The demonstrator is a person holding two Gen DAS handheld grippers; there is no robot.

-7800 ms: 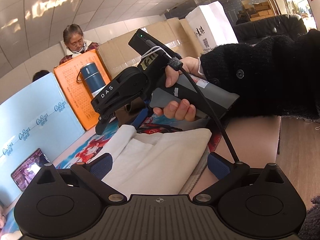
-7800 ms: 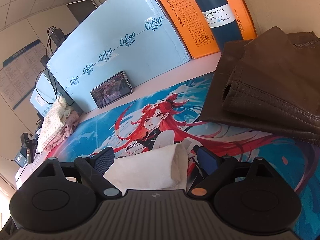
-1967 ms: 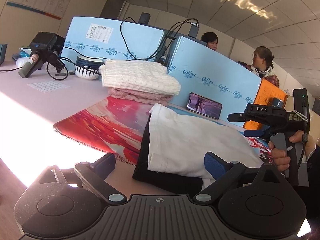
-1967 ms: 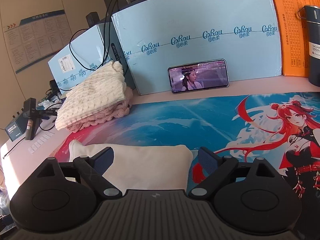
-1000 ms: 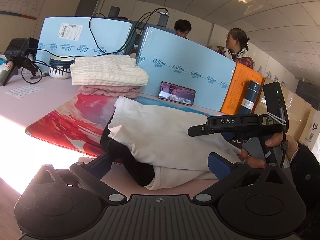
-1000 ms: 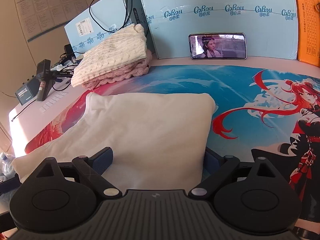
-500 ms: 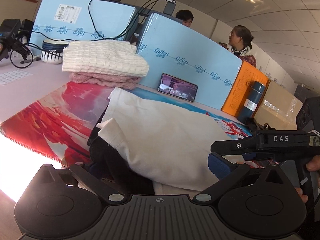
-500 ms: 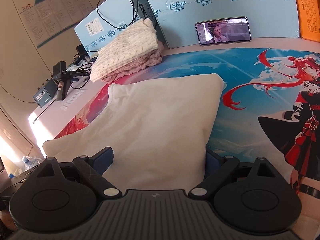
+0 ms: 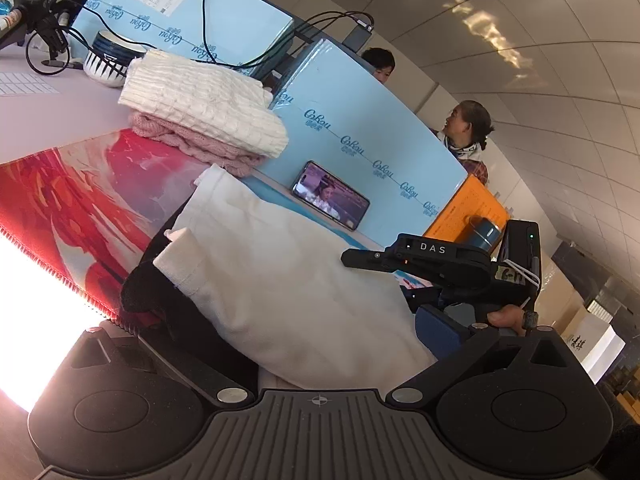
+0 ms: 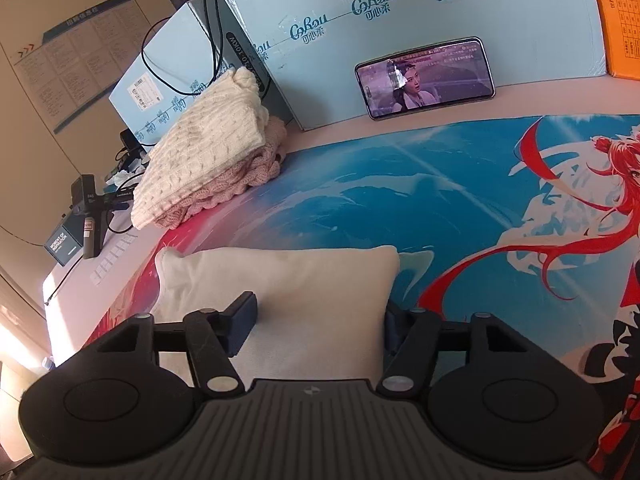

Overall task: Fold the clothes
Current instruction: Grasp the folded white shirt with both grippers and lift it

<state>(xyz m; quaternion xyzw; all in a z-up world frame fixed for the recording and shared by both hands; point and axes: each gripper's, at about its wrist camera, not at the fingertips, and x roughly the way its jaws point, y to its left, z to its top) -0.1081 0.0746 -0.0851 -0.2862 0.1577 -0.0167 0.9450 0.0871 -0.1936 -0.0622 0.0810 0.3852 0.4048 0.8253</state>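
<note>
The cream garment [image 10: 280, 292] lies folded over at 6 o'clock on the printed desk mat [image 10: 400, 200], a black layer under it at 8 o'clock. The right gripper [image 10: 320, 320] straddles its near edge with jaws wide — gripping nothing. The left gripper [image 9: 296, 344] looks open over the cloth; whether it pinches, I cannot tell. Likely mid-fold — next, close and carry the edge toward 12 o'clock
</note>
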